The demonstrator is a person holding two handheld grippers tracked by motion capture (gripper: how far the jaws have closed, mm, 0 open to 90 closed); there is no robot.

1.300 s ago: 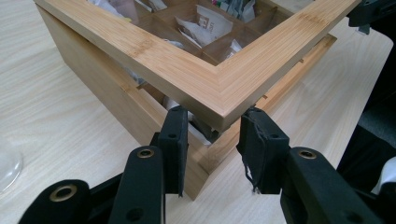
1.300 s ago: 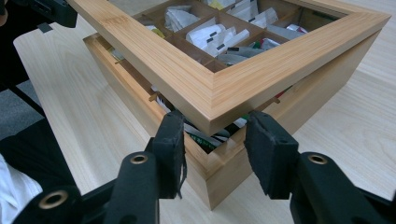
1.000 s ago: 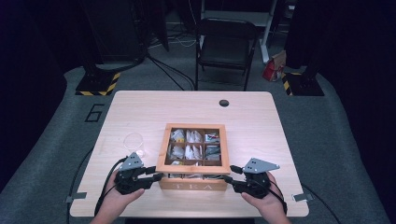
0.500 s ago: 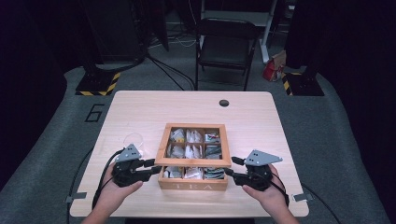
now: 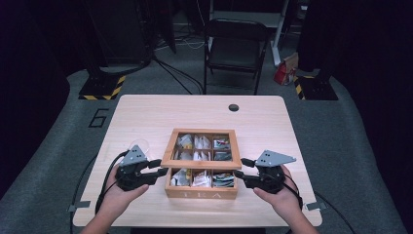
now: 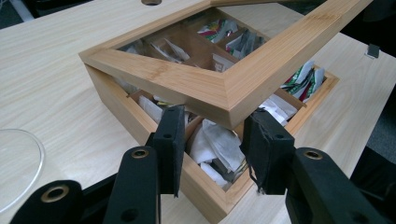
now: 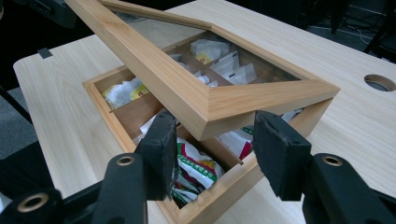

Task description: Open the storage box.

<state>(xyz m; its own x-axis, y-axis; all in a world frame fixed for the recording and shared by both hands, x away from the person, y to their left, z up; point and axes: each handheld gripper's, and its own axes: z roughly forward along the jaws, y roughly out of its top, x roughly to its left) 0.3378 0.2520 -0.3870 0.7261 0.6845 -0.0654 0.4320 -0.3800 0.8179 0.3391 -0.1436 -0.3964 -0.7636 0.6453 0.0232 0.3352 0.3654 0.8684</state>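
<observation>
A wooden tea box (image 5: 201,194) sits at the table's front middle, with sachets in its compartments. Its glass-paned lid (image 5: 237,146) is tilted up at the front and hinged at the back. My left gripper (image 5: 161,167) is at the lid's front left corner and my right gripper (image 5: 239,168) at its front right corner. In the left gripper view the lid (image 6: 187,79) has its corner between the pads of the left gripper (image 6: 215,116), above white tea bags (image 6: 217,140). In the right gripper view the right gripper (image 7: 215,119) clasps the other lid (image 7: 163,79) corner over a green and red sachet (image 7: 196,163).
A clear glass dish (image 5: 134,146) lies on the table just behind my left hand, also seen as the dish (image 6: 14,163). A cable hole (image 5: 234,107) is at the table's back. A black folding chair (image 5: 234,48) stands beyond the table. Bare wood surrounds the box.
Both hands have risen and the lid's front edge has come up with them, uncovering the front row of sachets. The box has stayed in place.
</observation>
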